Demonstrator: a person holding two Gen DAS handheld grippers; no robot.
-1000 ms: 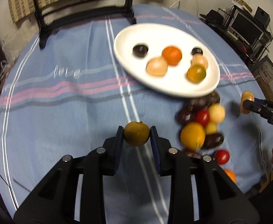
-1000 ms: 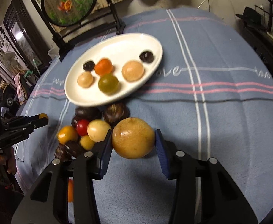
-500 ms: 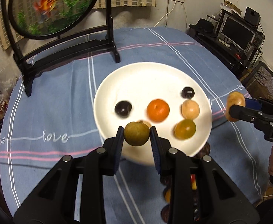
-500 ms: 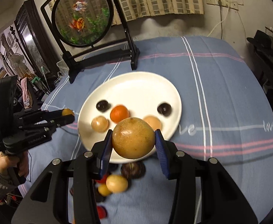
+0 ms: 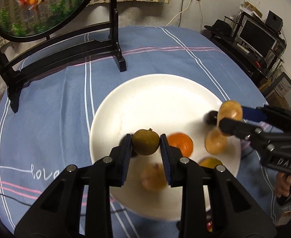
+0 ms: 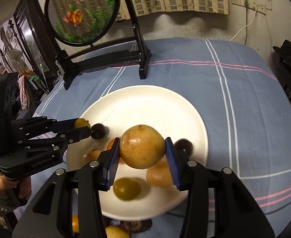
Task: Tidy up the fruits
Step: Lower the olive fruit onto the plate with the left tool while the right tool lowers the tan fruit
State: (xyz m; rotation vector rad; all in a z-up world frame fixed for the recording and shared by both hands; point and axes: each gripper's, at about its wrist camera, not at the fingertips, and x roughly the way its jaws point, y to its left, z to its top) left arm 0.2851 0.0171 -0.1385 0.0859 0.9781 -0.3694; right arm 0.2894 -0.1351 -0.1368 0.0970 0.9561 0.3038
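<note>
Now my left fingers [image 5: 146, 142] clamp a small olive-brown fruit [image 5: 145, 142] – my right fingers [image 6: 142, 147] clamp a big yellow fruit [image 6: 142, 146] – both over the white plate [image 5: 155, 95].

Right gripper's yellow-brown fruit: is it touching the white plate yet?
Cannot tell. The right wrist view shows the yellow-brown fruit clamped between the right gripper fingers over the white plate, but no clear gap or contact.

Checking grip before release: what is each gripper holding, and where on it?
Left gripper pinches a small olive-brown fruit across its sides. Right gripper pinches a larger tan fruit across its sides.
</note>
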